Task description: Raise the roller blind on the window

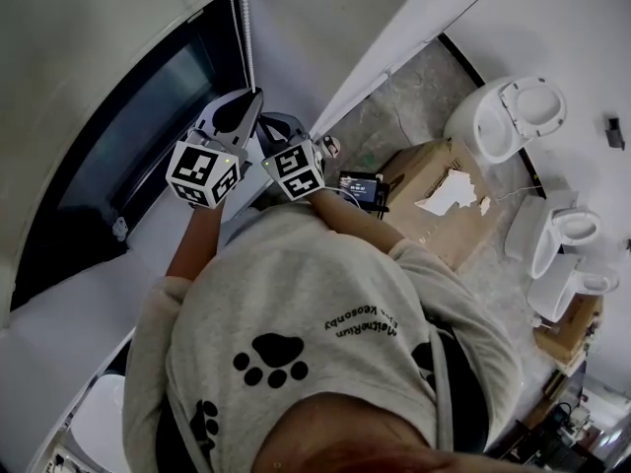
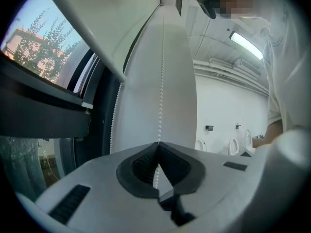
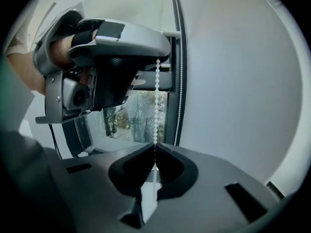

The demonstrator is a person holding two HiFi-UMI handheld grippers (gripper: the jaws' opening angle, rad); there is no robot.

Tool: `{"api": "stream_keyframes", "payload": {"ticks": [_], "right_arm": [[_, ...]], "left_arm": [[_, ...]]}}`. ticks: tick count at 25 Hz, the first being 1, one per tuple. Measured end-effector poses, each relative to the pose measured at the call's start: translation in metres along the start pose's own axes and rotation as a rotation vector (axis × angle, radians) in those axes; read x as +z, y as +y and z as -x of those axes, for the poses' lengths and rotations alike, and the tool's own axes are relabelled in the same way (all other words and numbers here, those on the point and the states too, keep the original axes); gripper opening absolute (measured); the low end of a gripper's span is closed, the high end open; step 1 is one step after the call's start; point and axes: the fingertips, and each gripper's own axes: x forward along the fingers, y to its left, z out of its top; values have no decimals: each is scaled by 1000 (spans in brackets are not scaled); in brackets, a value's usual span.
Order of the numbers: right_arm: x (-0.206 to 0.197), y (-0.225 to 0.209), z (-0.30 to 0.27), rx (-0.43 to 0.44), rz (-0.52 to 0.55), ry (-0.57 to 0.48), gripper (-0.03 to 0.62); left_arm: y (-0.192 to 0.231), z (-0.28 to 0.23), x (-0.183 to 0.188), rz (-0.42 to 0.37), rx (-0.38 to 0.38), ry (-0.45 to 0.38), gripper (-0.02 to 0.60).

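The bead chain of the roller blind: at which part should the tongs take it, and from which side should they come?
Grip the straight hanging strand of the bead chain, coming from the room side with the tongs across it. It is thin and vertical, so shut tongs pinch it firmly between them, as the left gripper and right gripper do now.

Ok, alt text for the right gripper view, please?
The right gripper is shut on the white bead chain, which runs up into the left gripper, also shut on it. Behind them is the window, with trees outside.
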Motion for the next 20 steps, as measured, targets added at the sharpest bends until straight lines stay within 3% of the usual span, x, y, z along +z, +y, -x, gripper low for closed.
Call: {"api": "stream_keyframes", "payload": {"ticks": [4, 7, 10, 12, 14, 20], "right_arm": [[-1, -2, 0, 11, -40, -26, 11], [-1, 4, 1, 65, -57, -50, 11], [2, 9, 3, 97, -29, -56, 12], [10, 8, 6, 96, 5, -76, 25], [20, 4, 13, 87, 10, -93, 111], [64, -22, 54, 32, -28, -162, 120]], "left_arm": [[-2, -3, -3, 4, -13, -3, 9], [-6, -5, -3, -1, -13, -14, 9], [-8, -7, -5, -9, -9, -26, 9], [-9, -10, -3, -16, -13, -29, 9], [-9, -11, -2, -19, -15, -31, 9], [-7, -11, -2, -1, -20, -38, 9]]}}
